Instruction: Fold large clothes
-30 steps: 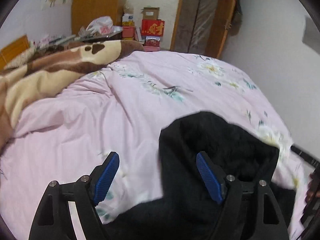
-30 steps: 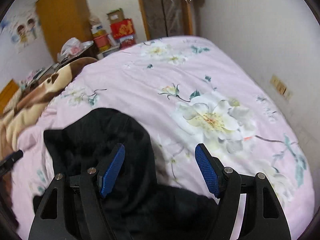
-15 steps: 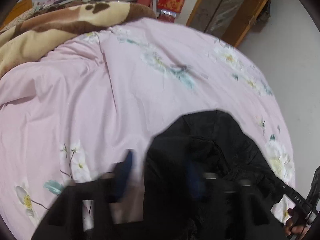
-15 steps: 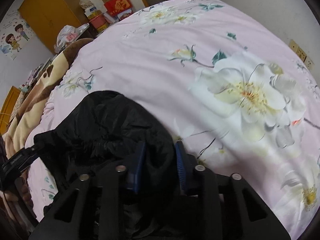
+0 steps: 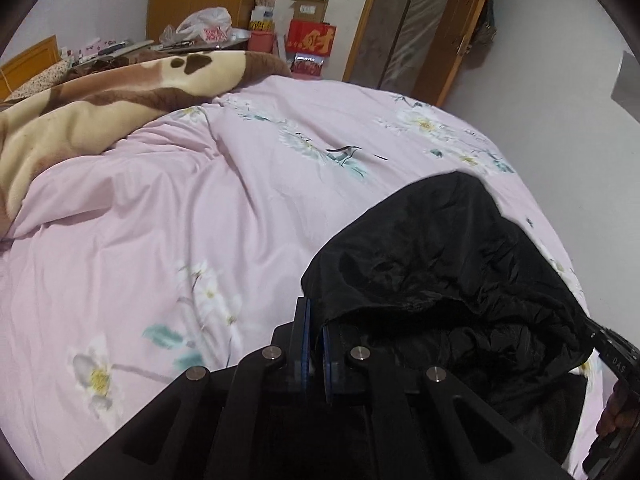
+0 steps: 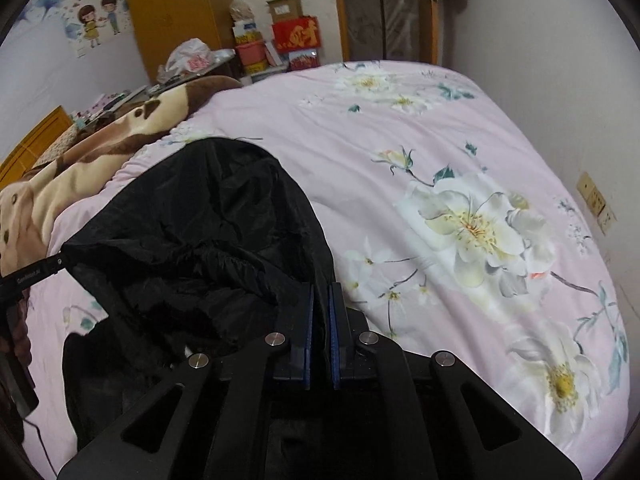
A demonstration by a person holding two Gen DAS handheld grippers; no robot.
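Left gripper (image 5: 316,326) and right gripper (image 6: 320,308) were each clenched on an edge of the black jacket (image 5: 460,264), spread on the pink floral bedsheet (image 5: 160,216). A brown blanket (image 5: 80,112) lay well apart; red boxes (image 6: 296,36) stood beyond.

A black garment (image 5: 452,264) is showing a dull sheen against a pale pink bedsheet (image 5: 168,224) that is carrying white flowers with yellow centres and teal leaves. A plush blanket (image 5: 92,108) is lying in cream and brown patches. The left gripper (image 5: 315,344) and the right gripper (image 6: 320,328) are showing black frames with blue pads (image 6: 307,336). A red box (image 6: 297,35) is bearing gold lettering, a wardrobe (image 6: 176,8) is glowing orange-brown, and a wall sticker (image 6: 96,16) is showing two cartoon children.
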